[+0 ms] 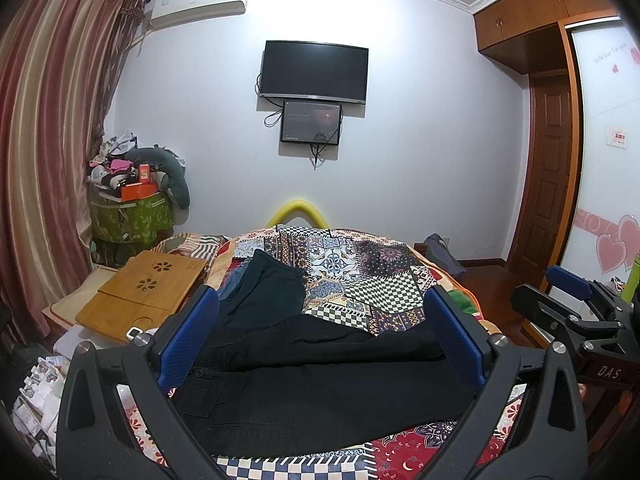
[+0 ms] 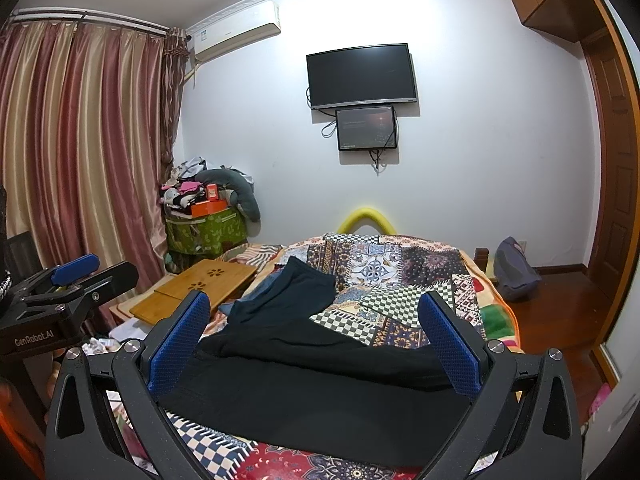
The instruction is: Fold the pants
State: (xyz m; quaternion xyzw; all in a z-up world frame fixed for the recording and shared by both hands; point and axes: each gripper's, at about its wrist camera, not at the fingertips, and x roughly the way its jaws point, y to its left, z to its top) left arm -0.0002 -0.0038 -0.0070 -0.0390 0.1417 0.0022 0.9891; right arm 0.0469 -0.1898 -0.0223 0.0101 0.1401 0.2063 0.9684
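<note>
Hovering both grippers above the near edge of the bed (image 1: pixel 400 256), I am holding the left gripper (image 1: pixel 320 332) and the right gripper (image 2: pixel 316 338) with fingers spread wide and nothing between them. The black pants (image 1: pixel 320 384) are lying flat on the patchwork quilt (image 1: pixel 360 280) just ahead of and below both sets of fingers, long axis running left to right across each view; one leg appears to be doubled over the other. I am judging both grippers about equally near, the left toward what looks like the pocketed waist end, the right toward the opposite end. The left wrist view is showing a pocket and a button near the left fingers; the right wrist view is hiding these, but showing more of a darker garment (image 2: pixel 288 296) lying behind the pants.
</note>
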